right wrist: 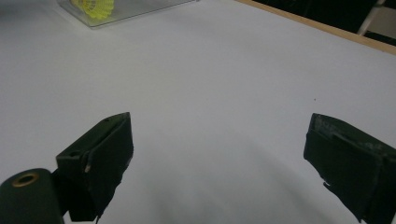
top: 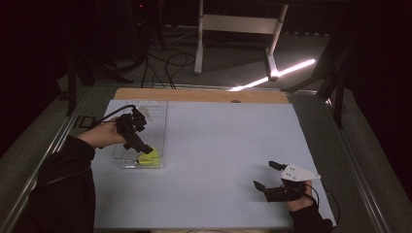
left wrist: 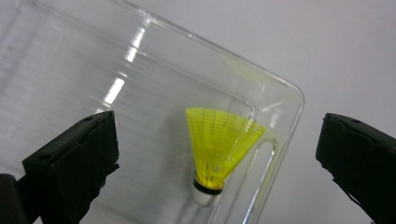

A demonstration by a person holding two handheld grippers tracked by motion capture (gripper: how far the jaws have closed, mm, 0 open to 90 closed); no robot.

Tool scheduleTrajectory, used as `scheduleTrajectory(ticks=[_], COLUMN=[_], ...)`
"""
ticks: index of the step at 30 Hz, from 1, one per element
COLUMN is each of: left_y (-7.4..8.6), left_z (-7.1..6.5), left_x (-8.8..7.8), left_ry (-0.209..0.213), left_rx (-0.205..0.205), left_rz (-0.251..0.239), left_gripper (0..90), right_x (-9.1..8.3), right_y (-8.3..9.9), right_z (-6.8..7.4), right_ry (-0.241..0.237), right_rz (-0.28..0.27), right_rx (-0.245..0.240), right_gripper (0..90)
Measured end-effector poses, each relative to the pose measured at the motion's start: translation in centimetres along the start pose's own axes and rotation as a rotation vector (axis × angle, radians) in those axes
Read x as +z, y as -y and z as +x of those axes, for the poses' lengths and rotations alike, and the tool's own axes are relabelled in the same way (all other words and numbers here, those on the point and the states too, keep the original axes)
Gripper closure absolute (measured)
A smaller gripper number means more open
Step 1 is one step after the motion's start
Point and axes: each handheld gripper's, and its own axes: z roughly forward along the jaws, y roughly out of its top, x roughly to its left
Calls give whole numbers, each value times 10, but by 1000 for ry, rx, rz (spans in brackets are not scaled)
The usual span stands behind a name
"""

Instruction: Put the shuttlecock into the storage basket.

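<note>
Both hand-held grippers (top: 139,145) (top: 266,175) agape

We see white desk (top: 218,160) with wooden strip along far edge (top: 201,95). Beyond it we note white frame legs (top: 238,29), dark cables on floor (top: 167,65), bright light streak (top: 274,75).

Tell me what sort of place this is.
Probably a lab or workshop set up for recording: a dim room, a white-topped table in a metal frame, cables on the floor, and a trestle stand behind.
</note>
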Motion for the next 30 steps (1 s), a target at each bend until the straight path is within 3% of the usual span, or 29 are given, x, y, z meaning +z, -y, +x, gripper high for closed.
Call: scheduleTrajectory(ticks=[14,30], left_y=[-27,-54], left_z=[-16,-32], left_x=[0,7], left_ry=[-29,-24], left_rx=[29,68], left_rz=[-61,-129], left_gripper=[1,1], right_x=[0,-1], right_y=[0,0], right_z=[0,-1], right_ry=[-2,8], right_rz=[-1,-8], right_rx=[3,7], right_gripper=[84,84])
